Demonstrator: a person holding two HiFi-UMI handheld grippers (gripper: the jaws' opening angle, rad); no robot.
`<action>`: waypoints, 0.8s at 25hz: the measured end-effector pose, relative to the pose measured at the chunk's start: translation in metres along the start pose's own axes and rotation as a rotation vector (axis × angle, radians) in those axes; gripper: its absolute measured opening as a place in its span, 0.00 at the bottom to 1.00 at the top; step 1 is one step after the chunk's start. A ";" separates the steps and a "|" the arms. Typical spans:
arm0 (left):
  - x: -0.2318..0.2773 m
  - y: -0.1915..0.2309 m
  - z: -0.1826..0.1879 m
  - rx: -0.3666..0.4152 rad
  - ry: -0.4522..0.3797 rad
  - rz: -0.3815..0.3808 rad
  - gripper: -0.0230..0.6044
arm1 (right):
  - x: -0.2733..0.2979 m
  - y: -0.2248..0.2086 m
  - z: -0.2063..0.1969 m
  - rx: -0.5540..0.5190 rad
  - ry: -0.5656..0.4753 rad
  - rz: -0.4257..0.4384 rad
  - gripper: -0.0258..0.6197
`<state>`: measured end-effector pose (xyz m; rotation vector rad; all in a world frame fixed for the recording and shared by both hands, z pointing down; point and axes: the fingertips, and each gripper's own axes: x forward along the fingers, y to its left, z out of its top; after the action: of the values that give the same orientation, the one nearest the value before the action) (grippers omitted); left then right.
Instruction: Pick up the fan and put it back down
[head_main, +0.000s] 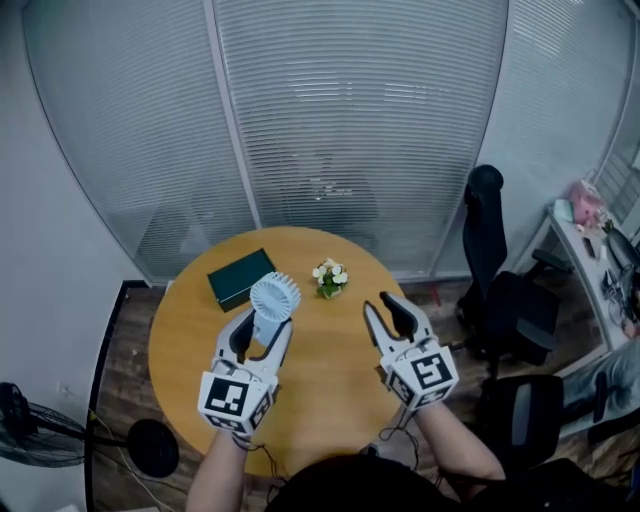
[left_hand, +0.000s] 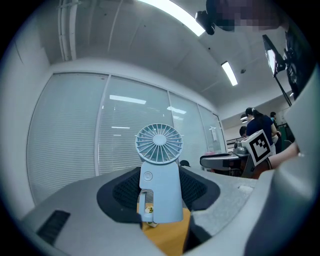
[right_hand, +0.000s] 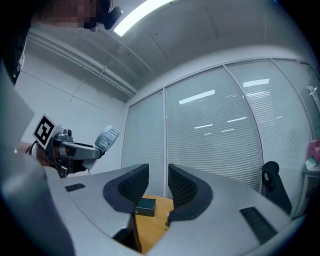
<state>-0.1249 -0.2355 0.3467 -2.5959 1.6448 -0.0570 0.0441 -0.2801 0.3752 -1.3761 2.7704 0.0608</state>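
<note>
Blue fan (head_main: 274, 298) in left gripper (head_main: 262, 332), inside table edge (head_main: 160, 345)

Round wooden table (head_main: 330, 365), blind-covered glass wall (head_main: 360, 110), black office chair (head_main: 487, 235), dark floor (head_main: 120, 335).

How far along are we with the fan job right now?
Done: the pick-up. The small pale blue handheld fan is clamped upright in the left tongs and looks lifted off the round wooden table. In hand: the fan is held aloft, while the right tongs are open and empty. Left: lower the fan onto the table and release it.
</note>
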 end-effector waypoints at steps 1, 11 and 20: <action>-0.001 0.002 0.004 -0.005 -0.010 0.004 0.38 | 0.002 0.000 0.005 -0.012 -0.008 0.000 0.23; -0.027 0.022 0.035 -0.049 -0.091 0.091 0.38 | 0.002 -0.007 0.044 0.003 -0.108 0.008 0.13; -0.054 0.033 0.033 -0.079 -0.111 0.154 0.38 | -0.006 0.004 0.043 -0.005 -0.114 0.030 0.15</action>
<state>-0.1755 -0.1991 0.3120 -2.4666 1.8357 0.1604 0.0454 -0.2705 0.3325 -1.2891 2.6988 0.1429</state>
